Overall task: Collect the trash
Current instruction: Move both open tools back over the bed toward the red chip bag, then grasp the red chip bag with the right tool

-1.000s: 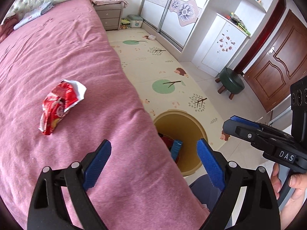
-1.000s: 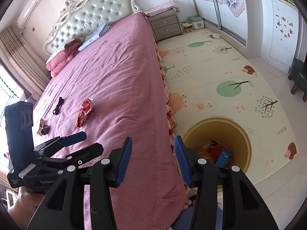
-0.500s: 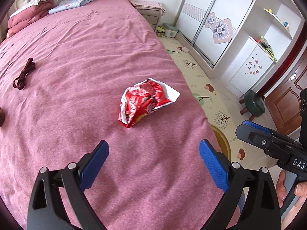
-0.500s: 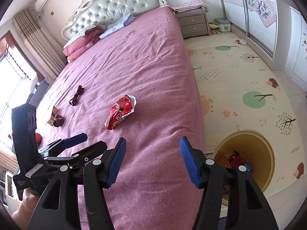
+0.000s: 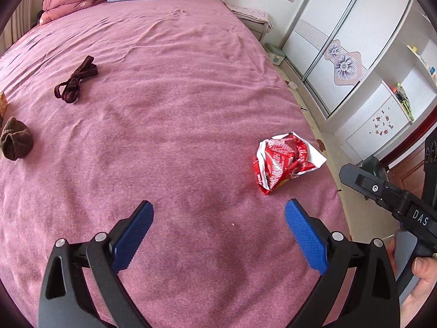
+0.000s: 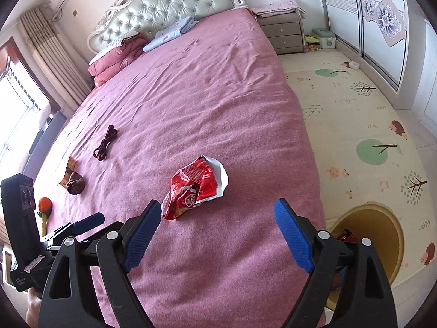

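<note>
**A:** What's the surface like?

**B:** A wide bed under a wrinkled pink blanket [image 6: 191, 95], with a tufted pale-green headboard [image 6: 169, 2] at the far end. A folded pink quilt [image 6: 117, 57] and a light-blue folded cloth [image 6: 172, 31] lie by the headboard. Beside the bed there is a cream play mat printed with trees and hedgehogs [image 6: 355, 114], a grey nightstand [image 6: 284, 34] and white sliding wardrobe doors [image 5: 336, 52].

**A:** And the trash?

**B:** A crumpled red-and-white snack wrapper [image 6: 195, 188] lies on the blanket near the bed's edge, just ahead of the right gripper [image 6: 217, 220], nearer its left finger. Its jaws are opening, with nothing between them. The left gripper [image 5: 218, 220] is spread wide and empty; the wrapper [image 5: 286, 164] lies ahead, off to its right.

**A:** What does one view add?

**B:** Only the right wrist view shows the round yellow bin [image 6: 374, 243] on the mat, with red scraps inside, plus the curtains [image 6: 52, 63] and a small orange toy [image 6: 45, 205]. Both show the dark brown cord [image 5: 76, 83] and a brown knitted bundle [image 5: 16, 142].
</note>
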Demonstrator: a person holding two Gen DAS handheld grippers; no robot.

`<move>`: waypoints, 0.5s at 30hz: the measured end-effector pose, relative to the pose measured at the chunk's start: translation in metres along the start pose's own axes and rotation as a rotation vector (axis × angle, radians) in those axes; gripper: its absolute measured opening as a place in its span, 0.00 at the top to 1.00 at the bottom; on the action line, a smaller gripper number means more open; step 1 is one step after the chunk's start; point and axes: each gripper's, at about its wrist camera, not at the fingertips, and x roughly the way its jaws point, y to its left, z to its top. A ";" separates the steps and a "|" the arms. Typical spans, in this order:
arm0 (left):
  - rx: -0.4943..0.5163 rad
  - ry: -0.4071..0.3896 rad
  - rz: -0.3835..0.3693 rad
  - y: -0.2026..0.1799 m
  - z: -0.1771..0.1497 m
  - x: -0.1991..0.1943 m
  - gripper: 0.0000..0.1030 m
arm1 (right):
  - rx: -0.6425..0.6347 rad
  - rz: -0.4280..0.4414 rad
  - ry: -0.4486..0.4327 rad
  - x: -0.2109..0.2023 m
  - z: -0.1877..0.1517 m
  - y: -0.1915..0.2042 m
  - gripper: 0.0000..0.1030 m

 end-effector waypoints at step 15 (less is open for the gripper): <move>-0.102 -0.010 0.008 0.054 0.017 0.008 0.06 | -0.050 -0.027 0.107 0.075 0.011 0.037 0.37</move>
